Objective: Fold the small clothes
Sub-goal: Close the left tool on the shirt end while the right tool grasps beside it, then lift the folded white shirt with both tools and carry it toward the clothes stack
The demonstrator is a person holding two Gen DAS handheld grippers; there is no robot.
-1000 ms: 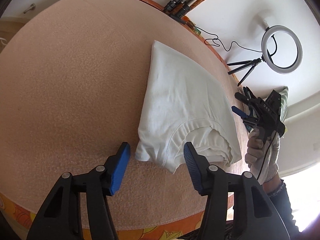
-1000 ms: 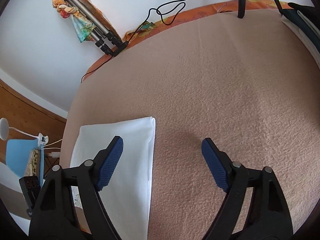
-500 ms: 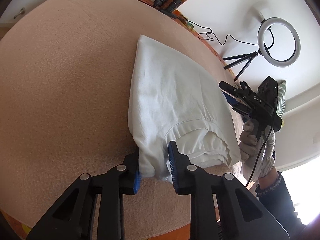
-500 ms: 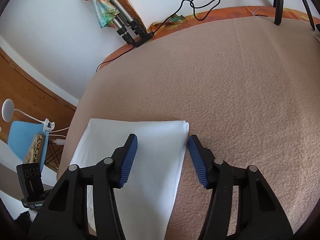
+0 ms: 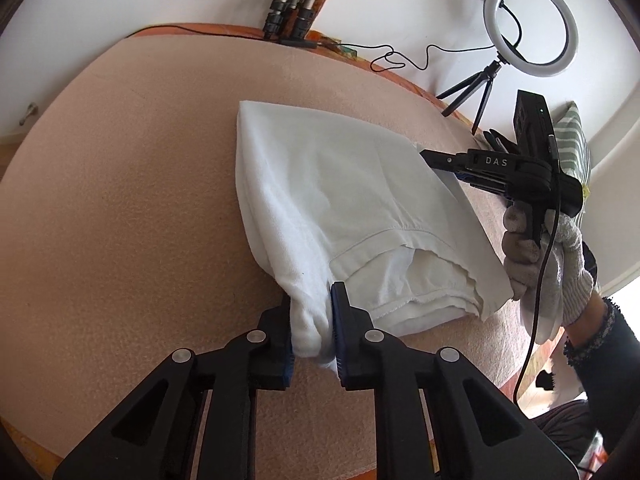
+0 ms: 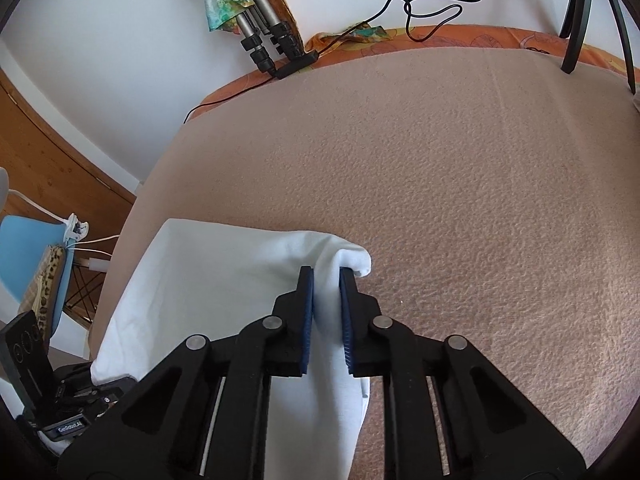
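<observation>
A white folded garment (image 5: 340,200) lies on the beige blanket (image 5: 120,220). My left gripper (image 5: 311,320) is shut on the garment's near corner, beside its hem opening. In the left wrist view my right gripper (image 5: 430,158) reaches the garment's far right edge, held by a gloved hand (image 5: 536,248). In the right wrist view the right gripper (image 6: 326,280) is shut on a bunched corner of the garment (image 6: 208,280), which lifts a little off the blanket (image 6: 460,200).
A ring light on a small tripod (image 5: 528,24) stands at the far right. Folded tripod legs (image 6: 264,40) and a black cable (image 6: 432,8) lie at the blanket's far edge. A blue chair (image 6: 28,256) stands to the left, off the bed.
Both grippers moved forward onto the garment and closed: the left on the near corner, the right on the far corner. The cloth bunches between each pair of pads.
</observation>
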